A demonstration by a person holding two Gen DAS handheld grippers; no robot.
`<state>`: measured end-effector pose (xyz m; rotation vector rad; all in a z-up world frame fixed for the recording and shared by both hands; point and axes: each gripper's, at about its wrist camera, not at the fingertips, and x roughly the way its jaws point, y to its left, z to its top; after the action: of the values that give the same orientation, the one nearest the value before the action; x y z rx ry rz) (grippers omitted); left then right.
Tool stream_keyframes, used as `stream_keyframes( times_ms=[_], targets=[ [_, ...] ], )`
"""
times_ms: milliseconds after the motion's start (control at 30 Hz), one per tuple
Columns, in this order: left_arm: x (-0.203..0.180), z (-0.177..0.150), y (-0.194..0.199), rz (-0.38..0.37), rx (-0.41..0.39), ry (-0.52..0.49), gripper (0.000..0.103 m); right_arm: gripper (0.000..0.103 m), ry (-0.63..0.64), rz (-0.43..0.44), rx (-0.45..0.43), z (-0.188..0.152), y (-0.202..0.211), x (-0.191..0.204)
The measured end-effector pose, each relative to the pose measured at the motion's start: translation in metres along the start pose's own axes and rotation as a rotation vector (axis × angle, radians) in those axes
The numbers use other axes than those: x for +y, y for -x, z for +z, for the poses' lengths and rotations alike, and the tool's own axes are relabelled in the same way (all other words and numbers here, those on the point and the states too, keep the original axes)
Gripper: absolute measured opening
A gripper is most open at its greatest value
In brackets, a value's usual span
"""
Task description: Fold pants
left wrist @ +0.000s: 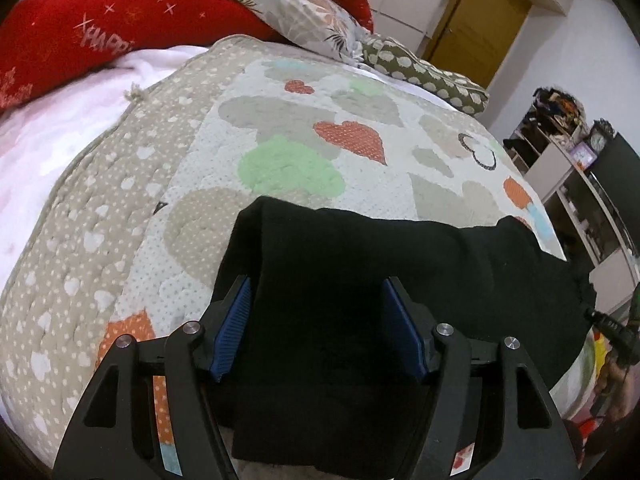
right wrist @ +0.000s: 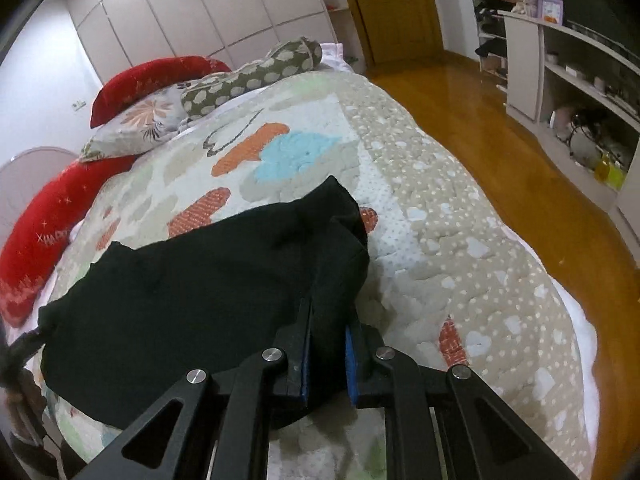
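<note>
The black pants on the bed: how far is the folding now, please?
Done: the black pants lie on the quilt as a short, compact shape, so they look folded at least once. In hand: the right gripper is shut on cloth at one end; the left gripper is open, with cloth between its pads but not pinched. Left: probably another fold and smoothing the bunched end.

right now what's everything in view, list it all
pants: 1, black, near edge of the bed
quilt: 1, beige with hearts, covers the bed
red pillows: 2, red, head of the bed
floral pillow: 1, grey, between the red ones
bolster: 1, olive spotted, head of the bed
door: 1, yellow wood, far wall
shelves: 1 unit, pale, by the floor at right
left gripper: black, blue pads, open over the pants
right gripper: shut on the pants
</note>
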<state>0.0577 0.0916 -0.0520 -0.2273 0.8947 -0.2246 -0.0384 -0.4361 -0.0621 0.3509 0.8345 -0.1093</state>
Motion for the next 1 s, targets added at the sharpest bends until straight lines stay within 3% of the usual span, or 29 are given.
stream_keyframes(
  times_ms=[33, 100, 233, 367, 500, 567, 633, 733, 800, 900, 1000],
  targets=[
    [0.001, 0.002, -0.001, -0.004, 0.000, 0.001, 0.041, 0.013, -0.004, 0.006, 0.002, 0.000, 0.002, 0.000],
    [0.005, 0.009, -0.004, -0.021, 0.014, -0.001, 0.028, 0.013, -0.009, 0.031, 0.005, 0.003, 0.007, 0.000],
    [0.005, 0.024, -0.010, -0.033, 0.035, -0.034, 0.025, 0.013, -0.004, 0.096, -0.020, 0.012, 0.025, 0.008],
    [0.013, 0.033, -0.006, -0.031, 0.016, -0.028, 0.025, 0.013, 0.038, 0.071, 0.001, 0.011, 0.020, 0.024],
    [0.029, 0.026, -0.023, -0.057, 0.060, 0.033, 0.030, 0.015, 0.046, 0.034, 0.127, -0.003, -0.013, 0.022],
    [0.030, 0.024, -0.011, -0.054, 0.034, 0.040, 0.038, 0.022, 0.043, 0.032, 0.096, -0.002, -0.004, 0.019],
    [0.030, 0.024, 0.003, -0.006, 0.026, 0.034, 0.038, 0.039, 0.027, 0.005, 0.069, 0.002, 0.007, 0.015],
    [0.030, 0.021, 0.034, 0.067, -0.035, 0.029, 0.040, 0.041, 0.042, -0.012, 0.003, 0.011, 0.029, 0.019],
    [0.029, 0.015, 0.052, 0.076, -0.079, 0.046, 0.054, 0.041, 0.061, 0.030, -0.036, 0.017, 0.038, 0.033],
    [0.019, 0.004, 0.065, 0.045, -0.115, 0.049, 0.055, 0.042, 0.138, 0.167, -0.029, 0.024, 0.031, 0.075],
    [0.007, -0.005, 0.058, 0.042, -0.101, 0.050, 0.055, 0.042, 0.257, 0.308, 0.023, 0.026, 0.007, 0.131]
  ],
)
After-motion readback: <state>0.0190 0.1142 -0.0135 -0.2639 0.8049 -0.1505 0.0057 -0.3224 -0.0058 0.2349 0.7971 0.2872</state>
